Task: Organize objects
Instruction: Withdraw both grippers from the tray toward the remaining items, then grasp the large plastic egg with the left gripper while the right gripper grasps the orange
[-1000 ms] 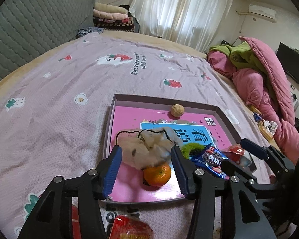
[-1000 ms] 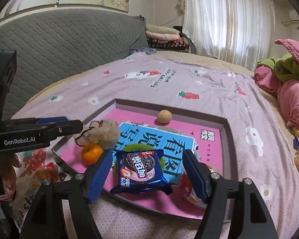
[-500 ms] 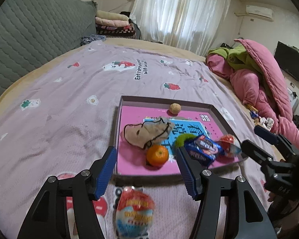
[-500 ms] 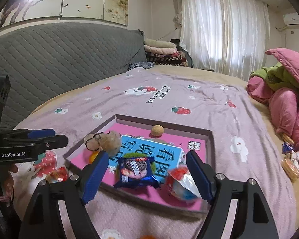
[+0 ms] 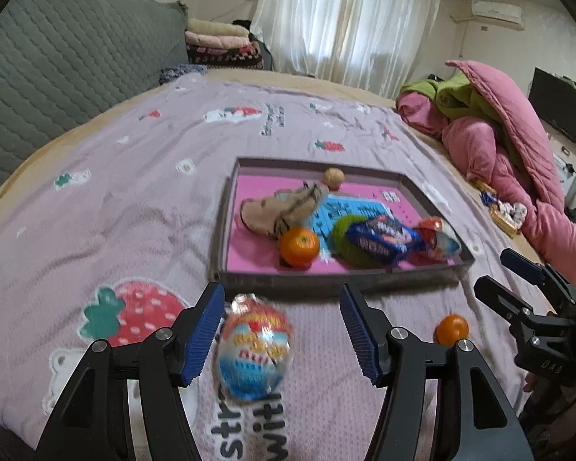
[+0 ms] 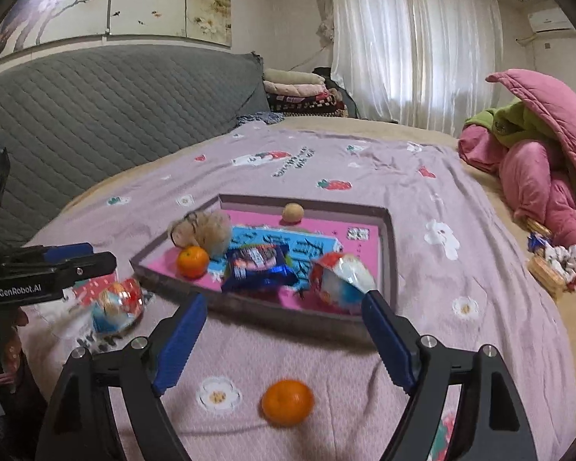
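egg-shaped snack packet (image 5: 254, 349) lying on the purple bedspread (image 5: 107, 207) just in front of the tray's near wall, between the left gripper (image 5: 282, 332) fingers but not touched, nearer the left one; foil wrap, light, crinkly, probably slippery and hollow, so best pinched across its middle with a gentle squeeze. loose tangerine (image 6: 287, 402) on the bedspread between the right gripper (image 6: 282, 340) fingers, also untouched; round, firm-skinned, rolls easily on soft cloth, take across the widest part. left jaws standing apart with nothing clamped, having just been opening; right jaws wide apart, empty, just been opening further. tray (image 5: 328, 279) already holding a second tangerine (image 5: 299, 246), a tan plush toy (image 5: 278, 213), a walnut (image 5: 333, 178), a blue cookie pack (image 5: 384, 239) over something green (image 5: 343, 238), and another egg packet (image 5: 437, 238) at the right corner. edges blurred, so exact gap between packet and left pad hard to judge. pink quilt (image 5: 518, 176) heaped well apart at the right.
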Demonstrator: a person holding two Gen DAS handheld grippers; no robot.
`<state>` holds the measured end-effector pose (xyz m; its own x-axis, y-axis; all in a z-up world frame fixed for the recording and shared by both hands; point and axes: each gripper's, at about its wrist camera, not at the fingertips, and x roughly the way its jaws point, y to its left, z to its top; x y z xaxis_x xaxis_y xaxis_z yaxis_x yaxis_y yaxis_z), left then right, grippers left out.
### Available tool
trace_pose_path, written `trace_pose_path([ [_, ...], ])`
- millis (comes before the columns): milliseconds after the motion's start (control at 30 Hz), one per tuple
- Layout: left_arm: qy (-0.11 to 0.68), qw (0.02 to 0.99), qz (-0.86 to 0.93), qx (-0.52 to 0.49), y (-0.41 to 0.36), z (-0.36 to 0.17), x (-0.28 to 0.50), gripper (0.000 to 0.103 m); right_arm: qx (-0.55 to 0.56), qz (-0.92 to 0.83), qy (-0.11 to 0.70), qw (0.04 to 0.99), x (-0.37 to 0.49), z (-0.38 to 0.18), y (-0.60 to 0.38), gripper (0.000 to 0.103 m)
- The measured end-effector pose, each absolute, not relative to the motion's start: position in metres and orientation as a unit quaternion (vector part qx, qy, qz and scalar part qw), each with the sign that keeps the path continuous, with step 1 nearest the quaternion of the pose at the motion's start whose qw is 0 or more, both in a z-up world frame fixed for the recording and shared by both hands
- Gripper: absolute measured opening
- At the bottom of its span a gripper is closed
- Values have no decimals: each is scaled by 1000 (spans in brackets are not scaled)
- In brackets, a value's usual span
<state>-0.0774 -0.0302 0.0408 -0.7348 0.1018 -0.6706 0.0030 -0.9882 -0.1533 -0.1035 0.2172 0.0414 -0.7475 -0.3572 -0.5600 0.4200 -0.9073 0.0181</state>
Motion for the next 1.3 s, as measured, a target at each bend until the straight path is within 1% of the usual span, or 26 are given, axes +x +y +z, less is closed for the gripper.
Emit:
trace_pose_path([
  [200, -50, 36, 927, -370, -22, 30, -69, 64, 308, -930, 61, 191, -90, 22, 223, 83],
  [400, -42, 28, 927, -371, -23, 21, -66, 64, 326, -925, 81, 179, -87, 7, 221, 83],
  [600, -38, 24, 921, -388, -22, 3, -71, 64, 345, -919, 85, 173, -91, -6, 219, 83],
  [667, -28, 18, 922, -385, -20, 0, -72, 64, 352, -916, 85, 172, -93, -10, 219, 83],
  [867, -31, 11, 923, -383, -24, -4, -74, 64, 358, -915, 84, 167, -94, -16, 219, 82],
  [1067, -34, 4, 922, -385, -28, -10, -78, 64, 360, -912, 96, 170, -93, -19, 215, 77],
  [1200, -35, 2, 921, -387, -28, -13, -82, 64, 361, -911, 104, 171, -93, -22, 212, 68],
  [1300, -34, 0, 921, -388, -27, -15, -84, 64, 362, -910, 107, 172, -93, -24, 210, 66],
])
